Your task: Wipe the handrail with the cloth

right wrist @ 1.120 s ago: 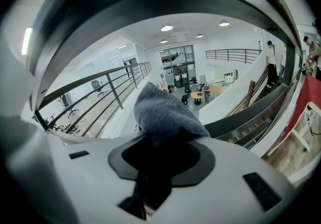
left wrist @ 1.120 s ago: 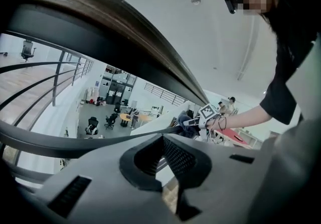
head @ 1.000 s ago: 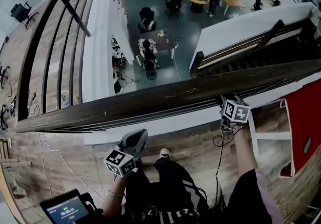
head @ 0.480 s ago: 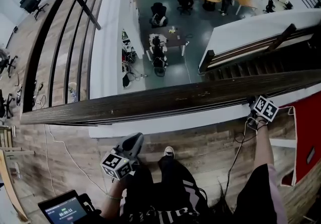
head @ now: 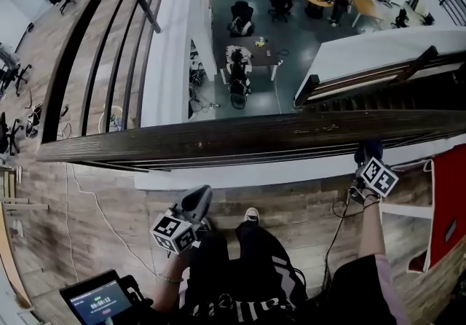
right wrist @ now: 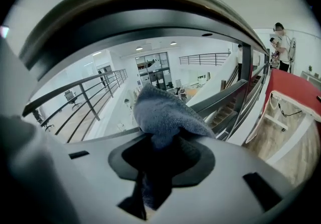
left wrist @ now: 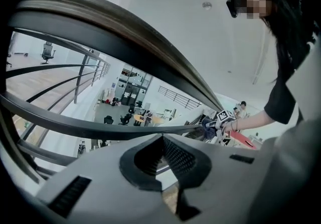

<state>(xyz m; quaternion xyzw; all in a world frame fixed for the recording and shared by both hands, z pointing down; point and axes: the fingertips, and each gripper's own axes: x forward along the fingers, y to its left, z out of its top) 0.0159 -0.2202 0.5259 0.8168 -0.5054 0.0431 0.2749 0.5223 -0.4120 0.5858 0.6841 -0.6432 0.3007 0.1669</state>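
Note:
The dark wooden handrail [head: 240,140] runs across the head view, with black metal rails under it. My right gripper [head: 368,158] is at its near edge, far right, just below the top surface. It is shut on a grey-blue cloth [right wrist: 164,113], which bunches out past the jaws below the handrail [right wrist: 150,4]. In the head view the cloth [head: 370,149] shows as a dark lump touching or very near the rail's underside. My left gripper [head: 196,203] hangs lower, left of centre, shut and empty, apart from the handrail [left wrist: 125,32] arching over it. It also sees the right gripper [left wrist: 219,119].
Beyond the rail is a drop to a lower floor with desks and chairs [head: 247,54] and a staircase [head: 378,87]. A red panel [head: 448,200] and a white frame [head: 397,208] stand at the right. A tablet [head: 95,305] is at bottom left, and a cable [head: 333,240] trails from the right gripper.
My right gripper with the cloth slid to the right along the handrail, then dropped slightly below its near edge. The left gripper stayed low and shut.

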